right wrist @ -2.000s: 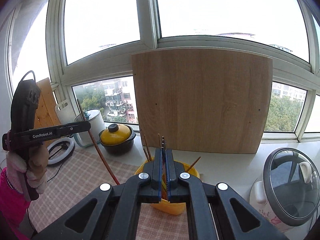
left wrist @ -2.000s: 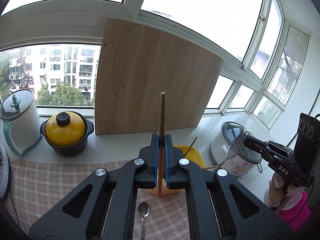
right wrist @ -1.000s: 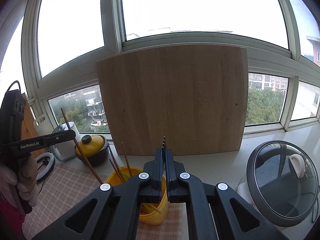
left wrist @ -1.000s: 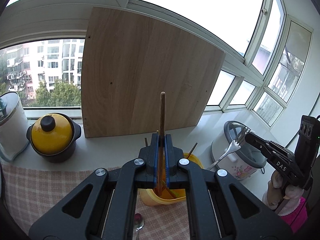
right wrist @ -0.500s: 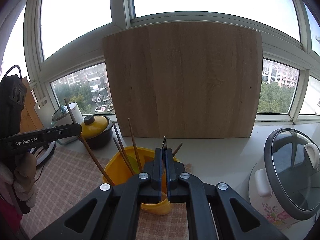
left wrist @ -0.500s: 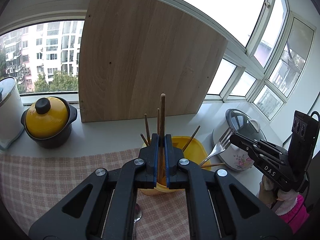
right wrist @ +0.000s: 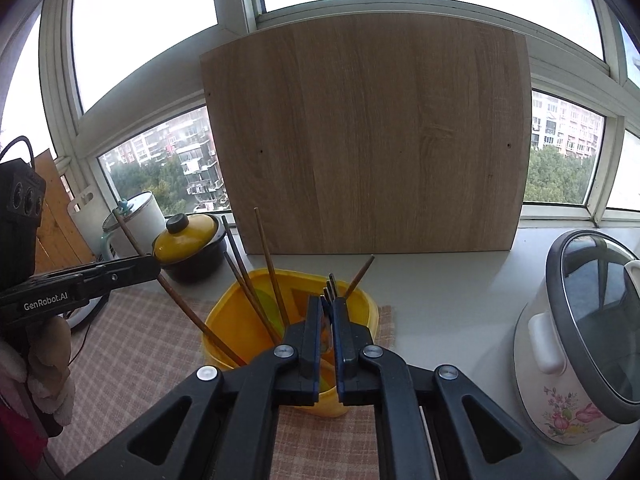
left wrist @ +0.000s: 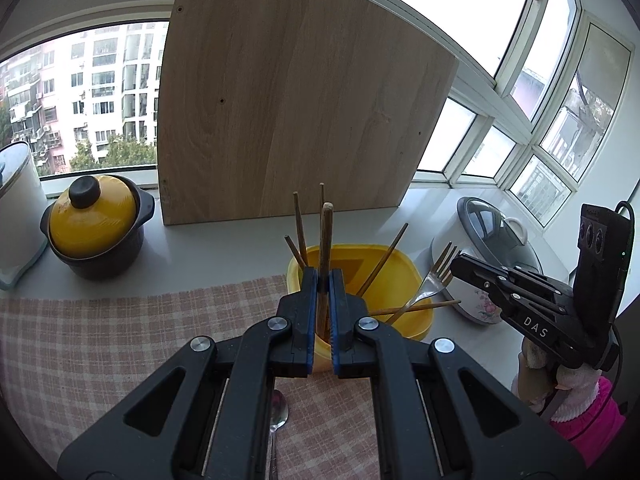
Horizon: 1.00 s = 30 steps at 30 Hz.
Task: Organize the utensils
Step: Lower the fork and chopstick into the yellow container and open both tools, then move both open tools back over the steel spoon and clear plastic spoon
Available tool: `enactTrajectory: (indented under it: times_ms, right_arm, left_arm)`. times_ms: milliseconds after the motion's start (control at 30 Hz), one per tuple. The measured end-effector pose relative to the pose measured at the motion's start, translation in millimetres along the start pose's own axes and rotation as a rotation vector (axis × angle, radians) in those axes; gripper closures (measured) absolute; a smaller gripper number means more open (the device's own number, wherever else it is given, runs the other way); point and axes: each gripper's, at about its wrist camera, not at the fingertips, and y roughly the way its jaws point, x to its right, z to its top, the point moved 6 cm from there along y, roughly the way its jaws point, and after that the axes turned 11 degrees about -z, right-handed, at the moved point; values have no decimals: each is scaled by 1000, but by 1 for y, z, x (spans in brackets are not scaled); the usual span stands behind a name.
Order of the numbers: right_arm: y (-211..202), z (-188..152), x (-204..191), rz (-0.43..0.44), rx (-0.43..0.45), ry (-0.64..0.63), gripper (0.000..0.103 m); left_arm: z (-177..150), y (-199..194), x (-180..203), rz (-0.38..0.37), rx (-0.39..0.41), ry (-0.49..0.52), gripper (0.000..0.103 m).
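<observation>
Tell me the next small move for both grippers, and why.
Probably open both sets of fingers. The left gripper holds a wooden chopstick and the right gripper holds a fork, and both utensils' lower ends already sit inside the yellow container.

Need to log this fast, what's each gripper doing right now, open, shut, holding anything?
Left gripper: shut on a wooden chopstick, its lower end inside the yellow container.
Right gripper: shut on a metal fork, over the same container.
</observation>
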Motion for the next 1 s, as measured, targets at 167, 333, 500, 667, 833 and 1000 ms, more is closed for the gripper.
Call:
enactTrajectory:
  times_ms: [167, 333, 500, 667, 833, 1000]
  right_arm:
    - [2, -4, -2, 7, -13, -3, 99]
    - [-1, -1, 0, 2, -6, 6, 90]
    - [-7, -1, 1, 3, 7, 18, 75]
    - [-13, -3, -4, 2, 21, 14, 58]
    - [-24, -3, -10, 22, 56, 14, 41]
    - [-32, -7, -21, 53, 76, 9, 28]
  left_arm:
    - [-5, 1, -1, 0, -11, -1, 100]
    - [-6, 0, 1, 0, -17, 4, 100]
    - [-9, -2, 3, 0, -21, 12, 87]
    - [-12, -5, 4, 2, -17, 18, 79]
    - [-16, -10, 2, 10, -16, 23, 79]
    - [-24, -17, 0, 26, -17, 43, 74]
